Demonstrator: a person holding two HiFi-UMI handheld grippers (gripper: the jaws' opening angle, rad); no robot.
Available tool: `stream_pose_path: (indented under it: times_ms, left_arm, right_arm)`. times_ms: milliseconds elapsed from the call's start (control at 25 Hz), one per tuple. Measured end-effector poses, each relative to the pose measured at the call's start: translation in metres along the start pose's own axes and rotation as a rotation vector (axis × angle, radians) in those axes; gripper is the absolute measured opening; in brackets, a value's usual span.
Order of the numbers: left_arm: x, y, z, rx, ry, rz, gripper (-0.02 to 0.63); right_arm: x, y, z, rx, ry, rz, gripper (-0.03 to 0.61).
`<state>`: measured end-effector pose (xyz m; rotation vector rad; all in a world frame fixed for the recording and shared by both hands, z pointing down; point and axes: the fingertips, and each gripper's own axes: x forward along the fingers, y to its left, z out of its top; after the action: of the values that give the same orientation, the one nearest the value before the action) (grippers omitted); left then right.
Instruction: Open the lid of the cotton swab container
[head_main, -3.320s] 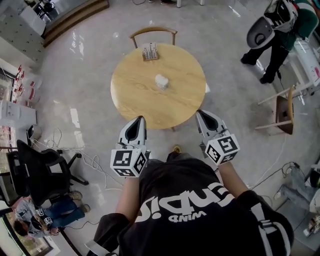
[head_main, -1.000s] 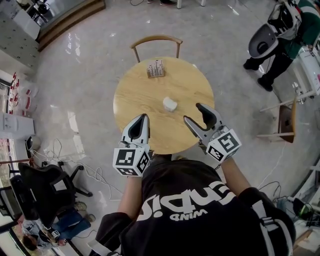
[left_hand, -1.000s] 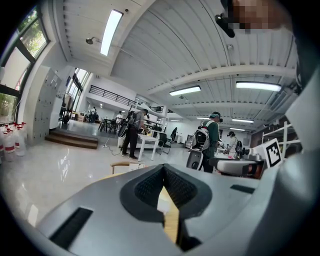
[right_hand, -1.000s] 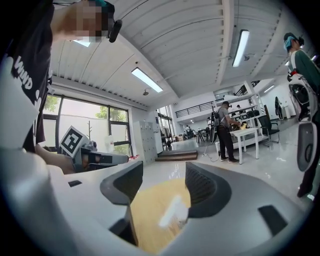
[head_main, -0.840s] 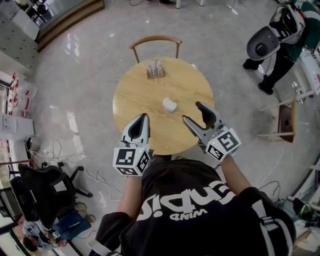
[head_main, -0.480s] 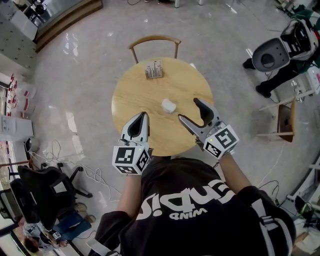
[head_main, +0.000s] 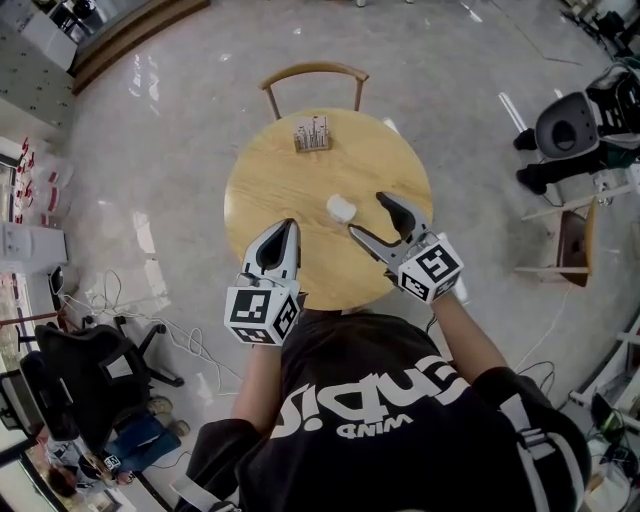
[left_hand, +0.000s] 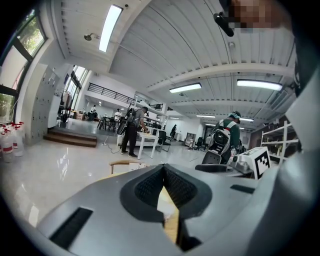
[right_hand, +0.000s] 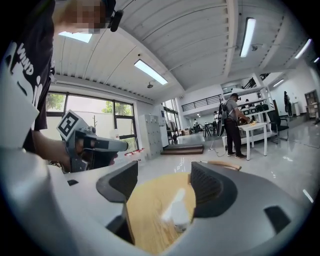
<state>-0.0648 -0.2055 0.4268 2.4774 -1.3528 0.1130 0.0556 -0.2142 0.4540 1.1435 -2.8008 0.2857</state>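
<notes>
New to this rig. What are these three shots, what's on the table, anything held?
No robot: a person holds a two-jaw gripper in each hand. The head view looks down from a camera on the person's head. The other two views come from cameras riding on each gripper, looking along its jaws. On the wooden table lie a small white container and, at the far edge, a rack whose contents I cannot make out. The left gripper is shut and empty. The right gripper has just been opening its jaws; the container sits just ahead of them, untouched. Nothing is held.
</notes>
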Motion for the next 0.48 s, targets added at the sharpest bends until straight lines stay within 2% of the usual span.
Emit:
stream_pose_path:
  times_ms: [480]
  left_arm:
    - [0.0, 0.002, -0.005, -0.008, 0.024, 0.005, 0.009]
  right_arm:
    - [0.036, -0.025, -0.084, 0.015, 0.161, -0.014, 0.308]
